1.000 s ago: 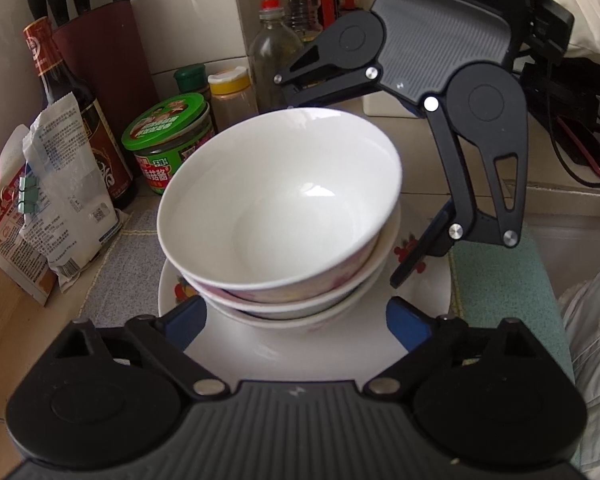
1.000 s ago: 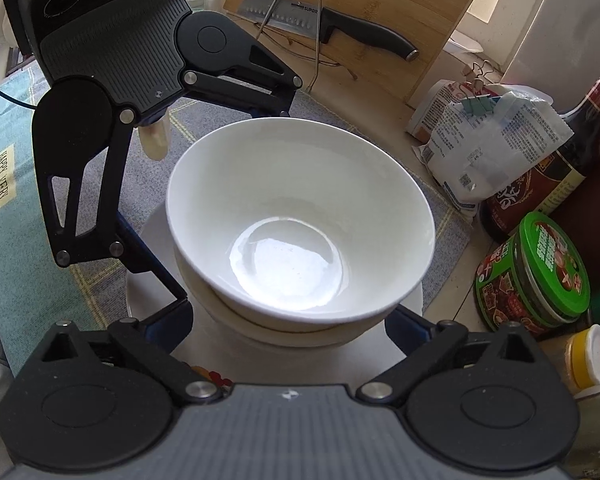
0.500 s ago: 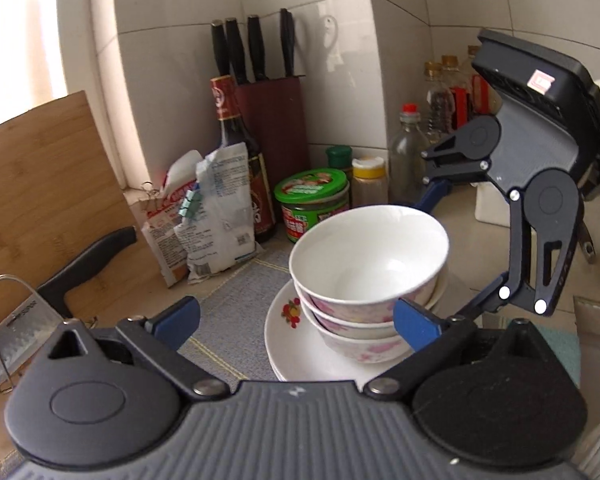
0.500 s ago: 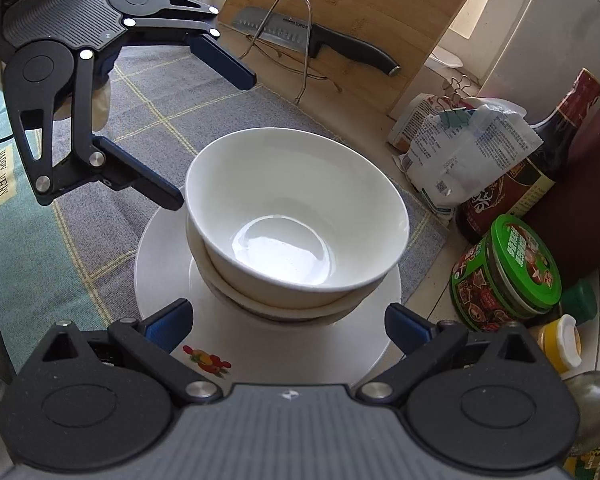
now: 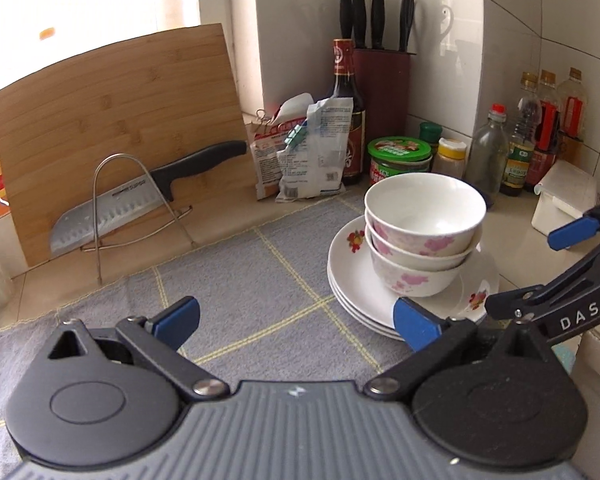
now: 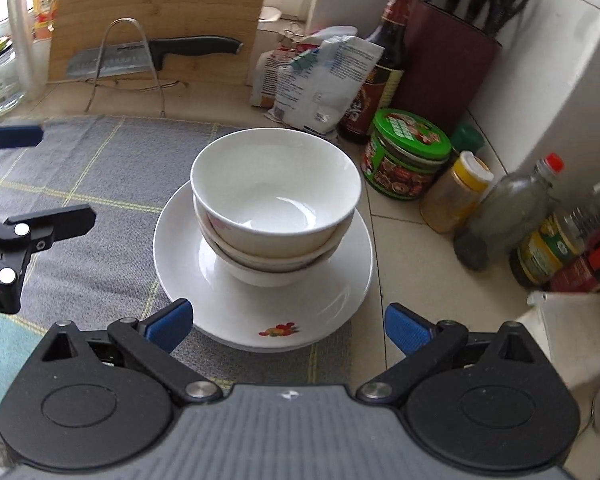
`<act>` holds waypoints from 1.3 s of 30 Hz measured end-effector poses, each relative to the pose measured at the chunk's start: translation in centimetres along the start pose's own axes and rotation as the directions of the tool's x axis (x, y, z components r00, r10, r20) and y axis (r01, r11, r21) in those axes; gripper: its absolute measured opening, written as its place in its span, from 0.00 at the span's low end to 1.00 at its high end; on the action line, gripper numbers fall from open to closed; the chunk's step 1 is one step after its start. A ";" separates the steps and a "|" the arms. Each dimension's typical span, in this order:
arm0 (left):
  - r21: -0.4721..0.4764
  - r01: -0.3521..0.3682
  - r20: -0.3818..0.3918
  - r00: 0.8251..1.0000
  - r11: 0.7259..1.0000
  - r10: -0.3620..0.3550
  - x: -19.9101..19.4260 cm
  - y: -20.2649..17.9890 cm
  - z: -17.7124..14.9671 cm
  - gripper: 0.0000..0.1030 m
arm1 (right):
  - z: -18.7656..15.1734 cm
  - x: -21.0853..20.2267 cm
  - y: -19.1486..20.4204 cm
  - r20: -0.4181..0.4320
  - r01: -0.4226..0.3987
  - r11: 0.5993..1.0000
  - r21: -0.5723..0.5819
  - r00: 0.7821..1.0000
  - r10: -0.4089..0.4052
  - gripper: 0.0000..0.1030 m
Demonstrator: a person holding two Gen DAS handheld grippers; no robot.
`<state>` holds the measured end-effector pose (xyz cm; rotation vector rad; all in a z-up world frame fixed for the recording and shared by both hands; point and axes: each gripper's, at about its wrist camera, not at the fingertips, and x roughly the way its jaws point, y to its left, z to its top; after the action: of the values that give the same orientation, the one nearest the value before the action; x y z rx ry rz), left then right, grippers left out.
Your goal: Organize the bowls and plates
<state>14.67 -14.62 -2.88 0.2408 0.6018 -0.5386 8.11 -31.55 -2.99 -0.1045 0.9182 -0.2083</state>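
white porcelain sits at the right of centre in your left wrist view: a stack of bowls [image 5: 422, 236] with pink flower marks, nested one inside another and standing on a stack of plates [image 5: 348, 276] that lies partly on the grey checked cloth [image 5: 240, 288] and partly on the tiled counter [image 5: 512, 236]. in your right wrist view the same stack of bowls [image 6: 276, 204] is at the middle of the frame, on the stack of plates [image 6: 180, 248].

your left gripper [image 5: 296, 318] has its jaws spread wide after just opening further, with nothing between them; the blue pads hang above the cloth, the right pad just in front of the plates' near edge without touching. your right gripper [image 6: 288, 322] is likewise spread wide and holds nothing, its pads flanking the near rim of the plates, clear of it. each gripper shows in the other's view at the frame edge, apart from the bowls.

behind, at upper left of the left wrist view, a wooden cutting board [image 5: 116, 120] leans on the wall with a knife [image 5: 148, 188] on a wire rack [image 5: 116, 208]. to the upper right stand a dark sauce bottle [image 5: 346, 108], clipped packets [image 5: 308, 152], a green-lidded jar [image 5: 400, 160] and a knife block [image 5: 384, 92].
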 end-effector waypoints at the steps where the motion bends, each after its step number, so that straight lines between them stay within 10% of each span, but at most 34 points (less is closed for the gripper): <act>1: -0.003 -0.002 -0.010 1.000 1.000 0.002 -0.4 0.1 -0.1 0.99 | -0.4 -0.4 0.2 0.000 0.016 0.999 0.040 1.000 -0.016 1.00; 12: -0.015 0.000 -0.037 0.999 1.000 -0.001 -3.6 0.0 -0.1 0.99 | -3.9 -5.7 2.6 0.082 0.064 0.946 0.318 0.992 -0.095 1.00; 39: -0.037 0.003 -0.039 0.999 0.999 -0.005 -4.0 -1.2 0.5 0.99 | -4.3 -6.5 1.4 0.099 0.052 0.932 0.358 0.991 -0.093 1.00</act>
<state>11.44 -14.20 -0.13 0.2154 0.6500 -0.5270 1.09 -28.75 -0.77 0.1835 0.7500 -0.4303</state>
